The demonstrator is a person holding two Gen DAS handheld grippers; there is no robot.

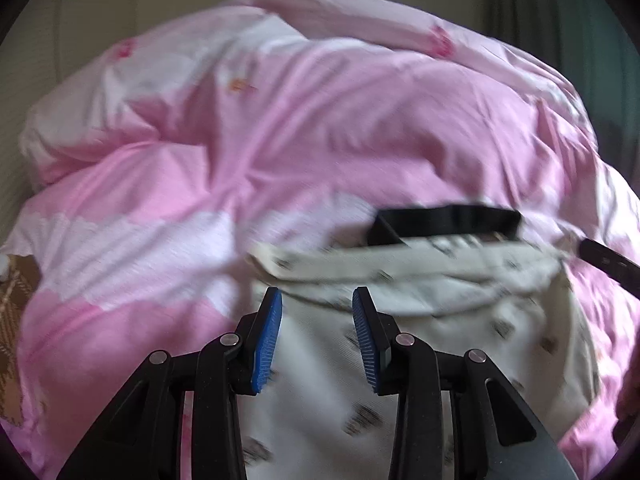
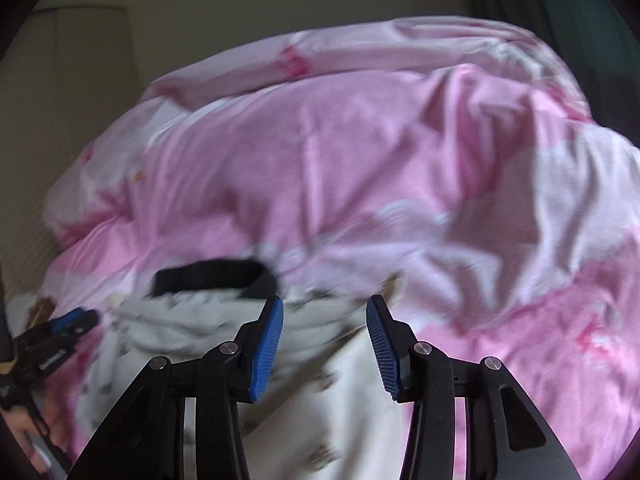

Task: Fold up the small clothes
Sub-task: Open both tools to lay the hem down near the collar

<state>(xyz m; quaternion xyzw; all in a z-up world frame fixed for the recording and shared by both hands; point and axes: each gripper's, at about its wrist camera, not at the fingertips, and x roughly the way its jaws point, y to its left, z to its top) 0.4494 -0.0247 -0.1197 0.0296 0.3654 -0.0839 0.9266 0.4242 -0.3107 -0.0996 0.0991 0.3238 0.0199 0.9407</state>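
A small white garment with dark printed motifs (image 1: 460, 292) and a black waistband (image 1: 448, 222) lies on a pink and white duvet (image 1: 280, 140). My left gripper (image 1: 317, 298) is open and empty, its blue pads just above the garment's near part. The right gripper shows at the right edge of the left wrist view (image 1: 608, 262). In the right wrist view the garment (image 2: 328, 380) and its black band (image 2: 216, 276) lie below my open, empty right gripper (image 2: 325, 304). The left gripper (image 2: 68, 320) is at the far left there.
The rumpled duvet (image 2: 380, 168) covers the whole bed and rises in folds at the back. A brown checked cloth (image 1: 16, 304) lies at the left edge. A pale wall (image 2: 240, 0) stands behind, with a dark curtain (image 2: 580, 12) at the right.
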